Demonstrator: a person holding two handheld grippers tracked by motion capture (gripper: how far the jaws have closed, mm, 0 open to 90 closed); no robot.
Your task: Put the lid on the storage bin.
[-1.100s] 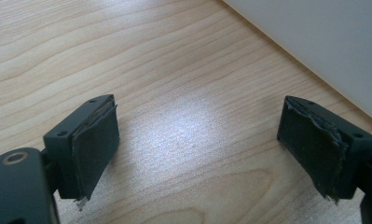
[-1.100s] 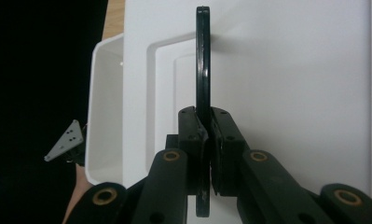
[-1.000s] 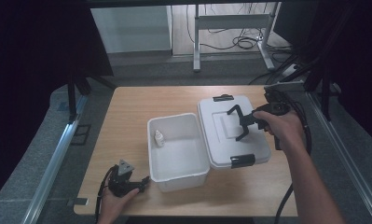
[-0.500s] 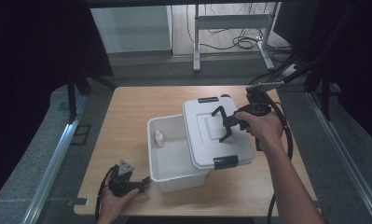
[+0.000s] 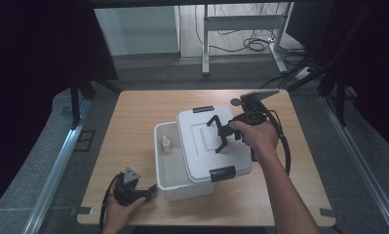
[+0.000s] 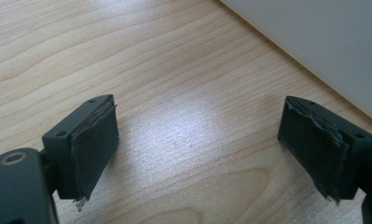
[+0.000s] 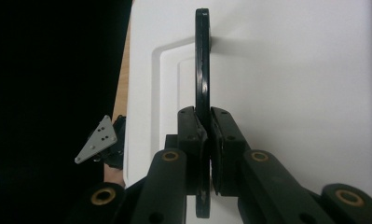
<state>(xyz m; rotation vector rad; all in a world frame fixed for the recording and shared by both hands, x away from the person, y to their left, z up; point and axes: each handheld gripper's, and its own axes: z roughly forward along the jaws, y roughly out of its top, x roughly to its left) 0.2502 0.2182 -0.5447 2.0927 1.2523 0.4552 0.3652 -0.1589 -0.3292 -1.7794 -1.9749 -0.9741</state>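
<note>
A white plastic box (image 5: 168, 174) stands on the wooden table, with a small white bottle (image 5: 166, 144) inside against its far wall. The white lid (image 5: 199, 151) with black latches hangs tilted over the box's right half. My right gripper (image 5: 220, 134) is shut on the lid's black handle (image 7: 202, 70), which runs upright between the pads (image 7: 193, 135) in the right gripper view. My left gripper (image 5: 150, 190) rests at the table's front left, beside the box's near corner. Its jaws stand wide open over bare wood, pads (image 6: 93, 140) apart, the box wall (image 6: 323, 42) just beyond.
The table (image 5: 133, 112) has bare wood behind and left of the box. A black cable (image 5: 282, 146) trails from the right gripper over the table's right side. Dark curtains and metal frame rails surround the table.
The right gripper has carried the lid leftward from the table beside the box to above the box's right half. The left gripper has stayed put.
</note>
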